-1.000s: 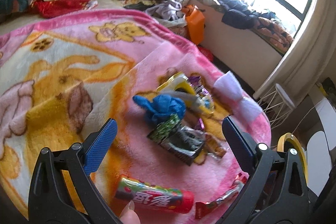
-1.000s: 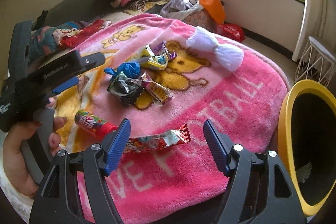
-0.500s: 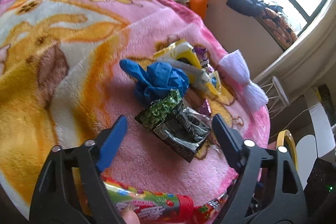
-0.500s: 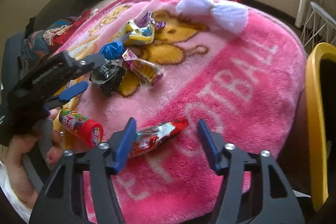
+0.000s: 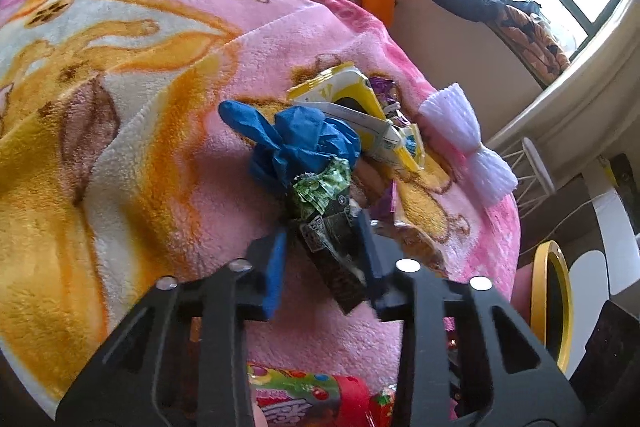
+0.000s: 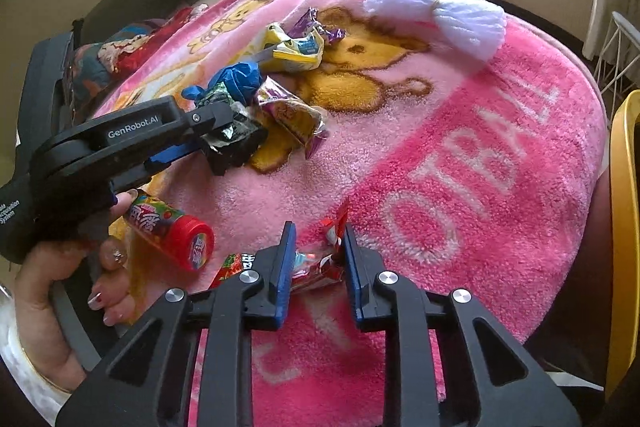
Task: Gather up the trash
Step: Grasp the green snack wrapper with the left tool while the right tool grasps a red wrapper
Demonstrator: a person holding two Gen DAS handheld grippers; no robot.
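Both grippers angled steeply down at the pink cartoon blanket (image 6: 460, 155) here, and we've got both pinched on trash. The left gripper (image 5: 320, 251) has just been closing and its pads now squeeze the dark crumpled snack bag (image 5: 332, 247), green printed end poking up against the blue wad (image 5: 300, 143) just behind it. From the right wrist view we see the person's left hand (image 6: 60, 287) wrapped round that gripper's handle, fingers curled under — painted nails showing — right beside the red-capped candy tube (image 6: 168, 227) lying on the blanket. The right gripper (image 6: 316, 259) has been closing too, and its blue pads clamp the red candy wrapper (image 6: 320, 259), one end sticking up between the jaws. The rest of the pile sits further back: yellow packet (image 6: 296, 49), purple wrappers (image 6: 316, 25), and a white foam net (image 6: 440, 13) well apart — plus the yellow-rimmed bin (image 6: 624, 227) at the right edge.
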